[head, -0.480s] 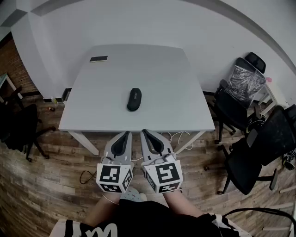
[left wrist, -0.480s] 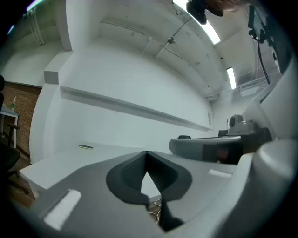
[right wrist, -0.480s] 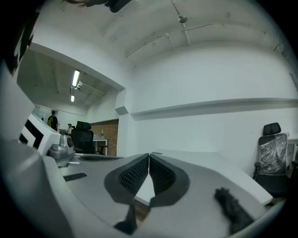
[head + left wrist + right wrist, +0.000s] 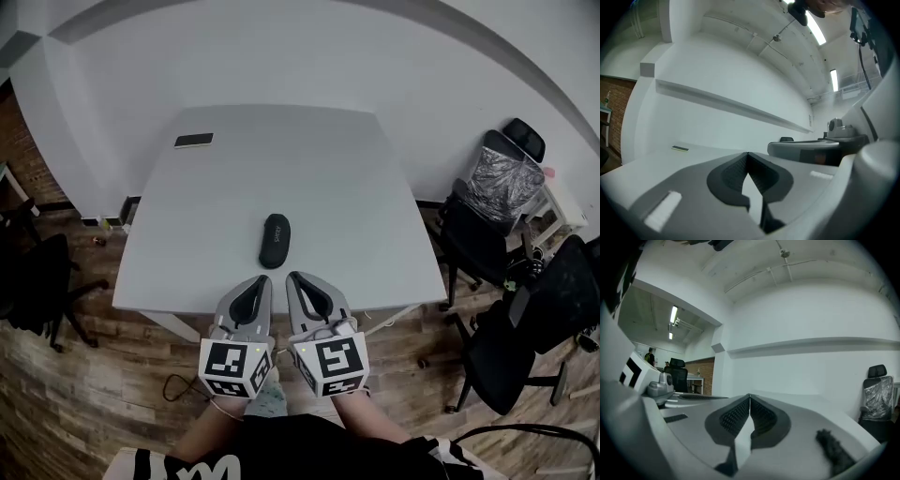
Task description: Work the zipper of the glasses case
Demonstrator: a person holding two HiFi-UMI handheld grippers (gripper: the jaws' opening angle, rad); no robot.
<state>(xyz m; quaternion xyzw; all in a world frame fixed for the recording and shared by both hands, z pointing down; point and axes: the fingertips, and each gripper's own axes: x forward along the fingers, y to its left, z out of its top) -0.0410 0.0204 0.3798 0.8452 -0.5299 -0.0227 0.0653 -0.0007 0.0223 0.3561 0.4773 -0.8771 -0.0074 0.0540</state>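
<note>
A black glasses case lies on the white table, a little in front of its middle, long axis pointing away from me. My left gripper and right gripper are held side by side at the table's near edge, just short of the case, both shut with nothing between the jaws. In the left gripper view the jaws meet at their tips, and the right gripper shows beside them. The right gripper view shows its jaws closed, with the left gripper at the left. The case is hidden in both gripper views.
A dark phone-like slab lies at the table's far left corner, also in the left gripper view. Black office chairs stand to the right, one wrapped in plastic. Another dark chair is left. White wall behind the table.
The view has moved closer to the table; both grippers now reach over its near edge, nearer the case. Their jaws stay shut.
</note>
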